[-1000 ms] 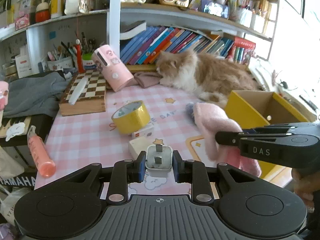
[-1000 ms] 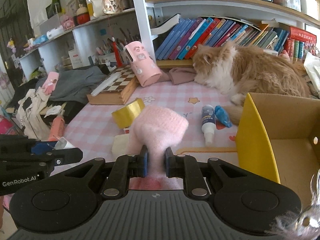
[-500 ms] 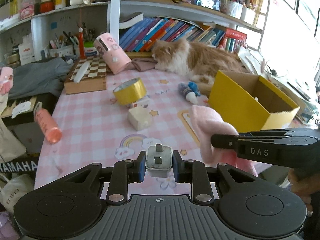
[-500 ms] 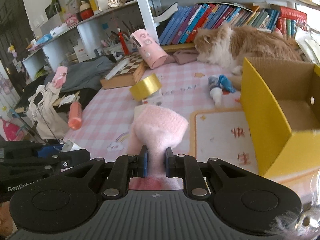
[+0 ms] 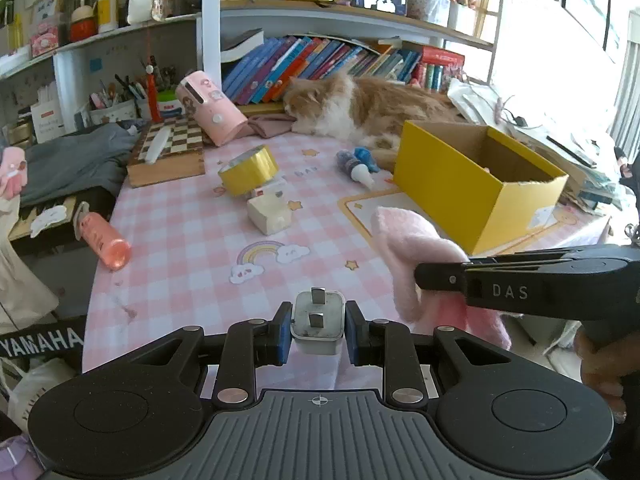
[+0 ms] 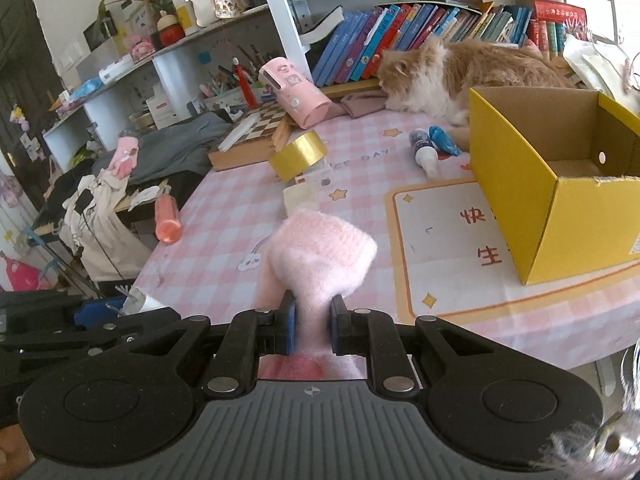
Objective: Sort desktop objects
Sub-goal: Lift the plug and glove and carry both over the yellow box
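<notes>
My left gripper [image 5: 318, 330] is shut on a white plug adapter [image 5: 318, 320], prongs facing up, held above the table's near edge. My right gripper [image 6: 313, 328] is shut on a fluffy pink sock [image 6: 320, 254], also seen in the left wrist view [image 5: 408, 256]. An open yellow cardboard box [image 5: 476, 184] stands at the right on the pink checked table [image 5: 192, 240]; in the right wrist view the box [image 6: 560, 184] is right of the sock. A yellow tape roll [image 5: 248, 170], a white block [image 5: 269, 216], a glue bottle [image 5: 354, 168] and an orange tube [image 5: 105, 240] lie on the table.
An orange and white cat [image 5: 372, 108] lies at the back by the box. A chessboard box [image 5: 168, 152] and a pink cylinder case [image 5: 210, 106] sit back left. Bookshelves [image 5: 320, 64] rise behind. Grey clothing [image 5: 76, 156] lies at the left, beyond the table's edge.
Both grippers have pulled back and up from the table, still holding the plug adapter and the sock. More of the table and the yellow box shows now.
</notes>
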`<act>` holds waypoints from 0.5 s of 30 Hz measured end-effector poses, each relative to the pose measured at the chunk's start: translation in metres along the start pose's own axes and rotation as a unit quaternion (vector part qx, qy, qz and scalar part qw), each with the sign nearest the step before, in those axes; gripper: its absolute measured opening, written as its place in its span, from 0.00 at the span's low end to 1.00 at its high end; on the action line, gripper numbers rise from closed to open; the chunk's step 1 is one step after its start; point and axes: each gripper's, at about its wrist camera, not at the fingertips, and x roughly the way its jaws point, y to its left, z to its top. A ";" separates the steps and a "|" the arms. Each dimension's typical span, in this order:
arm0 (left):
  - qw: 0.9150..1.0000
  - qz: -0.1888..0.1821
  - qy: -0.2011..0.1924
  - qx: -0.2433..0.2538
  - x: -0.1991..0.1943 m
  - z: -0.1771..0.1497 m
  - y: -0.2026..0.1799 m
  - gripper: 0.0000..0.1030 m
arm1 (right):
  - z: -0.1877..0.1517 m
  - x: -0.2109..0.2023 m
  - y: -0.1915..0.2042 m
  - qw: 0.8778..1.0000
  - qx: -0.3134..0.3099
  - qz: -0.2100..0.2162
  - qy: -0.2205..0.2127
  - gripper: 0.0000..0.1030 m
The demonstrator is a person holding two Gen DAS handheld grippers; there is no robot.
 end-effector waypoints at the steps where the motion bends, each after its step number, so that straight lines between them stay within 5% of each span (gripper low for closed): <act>1: 1.000 -0.003 0.000 0.000 -0.001 -0.001 0.000 0.24 | -0.002 -0.002 0.001 1.000 0.000 -0.002 -0.001 0.14; 15: 0.995 -0.077 0.004 0.055 -0.002 -0.006 -0.026 0.24 | -0.038 -0.044 -0.020 0.994 0.081 -0.070 -0.021 0.14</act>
